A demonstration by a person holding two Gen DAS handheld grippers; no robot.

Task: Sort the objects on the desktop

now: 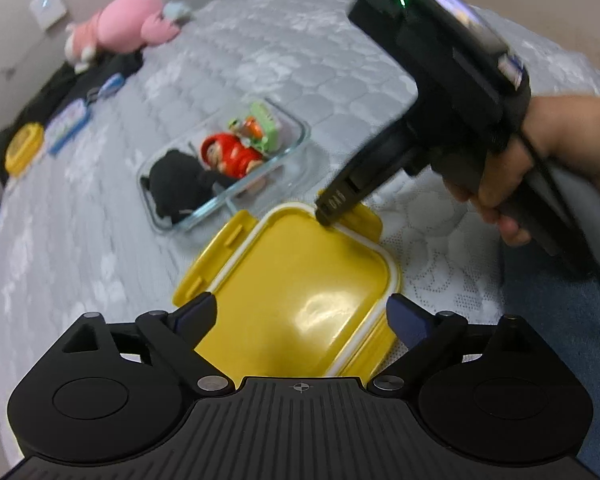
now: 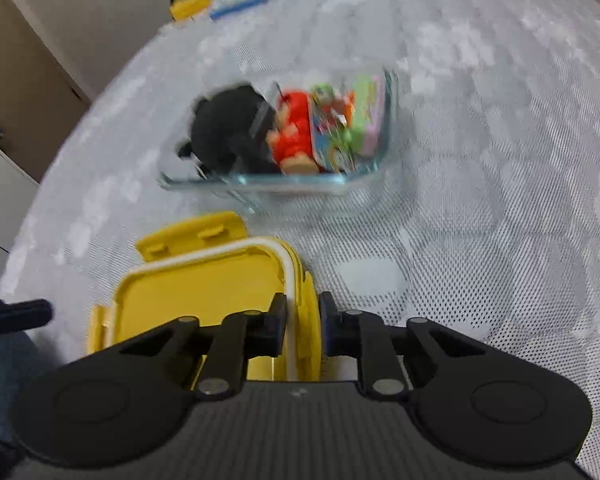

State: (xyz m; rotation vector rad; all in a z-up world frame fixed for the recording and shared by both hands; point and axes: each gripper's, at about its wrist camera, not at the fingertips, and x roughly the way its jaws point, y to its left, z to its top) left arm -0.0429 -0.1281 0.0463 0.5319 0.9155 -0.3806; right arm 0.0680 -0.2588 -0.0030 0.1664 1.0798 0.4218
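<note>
right claw point(image 2: 303, 326): clamped on the edge of the yellow lid point(image 2: 204, 280), one finger inside the white seal, one outside.
left claw point(image 1: 300, 316): spread wide, fingers on either side of the lid's near end, not visibly touching.
yellow lid: inner face up on the grey quilted bed point(image 1: 260, 52), latch tabs flared out.
glass container point(image 1: 296, 140): just beyond the lid, holding a black plush point(image 1: 176, 180), a red figure point(image 1: 228, 154) and a green toy point(image 1: 260, 126).
far edge: pink plush point(image 1: 128, 20), small yellow box point(image 1: 24, 148).
</note>
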